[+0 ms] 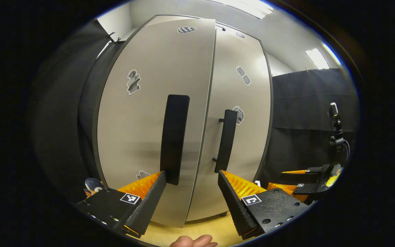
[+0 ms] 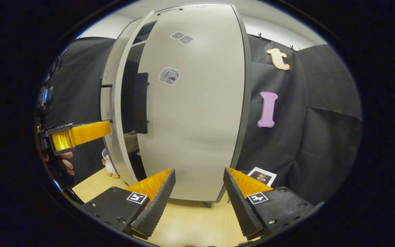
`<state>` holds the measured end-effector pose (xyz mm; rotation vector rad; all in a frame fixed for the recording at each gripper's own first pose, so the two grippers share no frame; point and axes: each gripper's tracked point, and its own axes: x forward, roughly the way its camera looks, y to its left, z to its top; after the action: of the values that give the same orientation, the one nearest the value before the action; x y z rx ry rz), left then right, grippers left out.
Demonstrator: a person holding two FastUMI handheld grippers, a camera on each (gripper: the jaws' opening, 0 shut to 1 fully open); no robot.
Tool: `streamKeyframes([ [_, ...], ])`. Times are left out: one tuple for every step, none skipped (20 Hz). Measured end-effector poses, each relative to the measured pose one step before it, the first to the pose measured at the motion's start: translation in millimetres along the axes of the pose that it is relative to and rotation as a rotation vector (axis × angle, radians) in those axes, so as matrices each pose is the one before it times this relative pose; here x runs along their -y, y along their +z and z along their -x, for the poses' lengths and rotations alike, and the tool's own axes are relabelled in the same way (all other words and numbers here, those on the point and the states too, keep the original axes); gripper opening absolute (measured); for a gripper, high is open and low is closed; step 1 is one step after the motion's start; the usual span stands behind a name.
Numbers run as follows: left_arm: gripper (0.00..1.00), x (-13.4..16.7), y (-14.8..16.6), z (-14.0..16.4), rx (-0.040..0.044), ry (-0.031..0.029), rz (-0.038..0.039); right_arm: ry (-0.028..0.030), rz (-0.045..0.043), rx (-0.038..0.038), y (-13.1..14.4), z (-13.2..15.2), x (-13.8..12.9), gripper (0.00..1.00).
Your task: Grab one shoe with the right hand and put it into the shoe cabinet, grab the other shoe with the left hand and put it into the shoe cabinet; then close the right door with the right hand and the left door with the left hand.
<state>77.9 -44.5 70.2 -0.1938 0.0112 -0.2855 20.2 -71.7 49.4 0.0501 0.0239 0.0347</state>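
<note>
Shoes presumably inside cabinet (image 2: 197,103) — can't really tell. Right door (image 2: 194,113) looks closed, left door (image 1: 149,120) ajar. Left gripper (image 1: 192,195) jaws apart, nearing left door's handle (image 1: 174,139). Right gripper (image 2: 199,192) jaws apart, empty.

Lab booth w/ black cloth walls (image 2: 321,113), ceiling striplights (image 1: 315,57), mounted camera (image 1: 334,120).

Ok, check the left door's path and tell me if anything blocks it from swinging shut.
Nothing visible blocks it. The left door stands slightly ajar, its edge in front of the closed-looking right door. The left gripper is open in front of the left door's handle, holding nothing. The gap behind the door shows no obstacle.
</note>
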Motion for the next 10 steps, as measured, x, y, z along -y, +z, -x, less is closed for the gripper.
streamKeyframes([
  [0.92, 0.83, -0.37, -0.95, 0.00027, 0.0002, 0.00025, -0.0007, -0.00041, 0.00023, -0.54, -1.29, 0.21, 0.92],
  [0.92, -0.11, 0.35, -1.44, 0.00095, -0.001, 0.00187, -0.00032, -0.00028, -0.00035, 0.01, -0.25, 1.01, 0.92],
  [0.92, 0.49, -0.66, -0.3, -0.00141, -0.00166, 0.00326, -0.00154, -0.00015, -0.0005, -0.26, -0.48, 0.21, 0.92],
  [0.92, 0.34, -0.07, -1.33, -0.0004, -0.00115, 0.00041, -0.00039, -0.00027, 0.00025, -0.2, -0.7, 1.18, 0.92],
  [0.92, 0.18, -0.05, -0.63, 0.00042, -0.00014, 0.00175, -0.00143, 0.00006, 0.00016, -0.16, -0.91, 1.1, 0.92],
  [0.92, 0.33, -0.16, -1.9, 0.0004, 0.00041, 0.00024, -0.00242, 0.0008, -0.00104, -0.28, 0.17, 1.52, 0.92],
  [0.92, 0.1, 0.19, -2.06, -0.00004, -0.00047, -0.00067, -0.00088, -0.00053, -0.0002, -0.85, -0.39, 0.9, 0.91],
  [0.92, -0.67, -0.44, -4.62, -0.00119, -0.00065, -0.00266, -0.00252, -0.00027, 0.00144, 0.04, 0.58, 1.36, 0.92],
  [0.92, -0.43, -0.51, -2.14, -0.00068, 0.00179, -0.00414, -0.00056, 0.00015, 0.00049, 0.02, 0.18, 0.2, 0.92],
  [0.92, 0.07, -0.42, -1.13, -0.00068, 0.00404, -0.00674, -0.00119, 0.00011, -0.00103, -0.2, 0.35, 0.96, 0.92],
])
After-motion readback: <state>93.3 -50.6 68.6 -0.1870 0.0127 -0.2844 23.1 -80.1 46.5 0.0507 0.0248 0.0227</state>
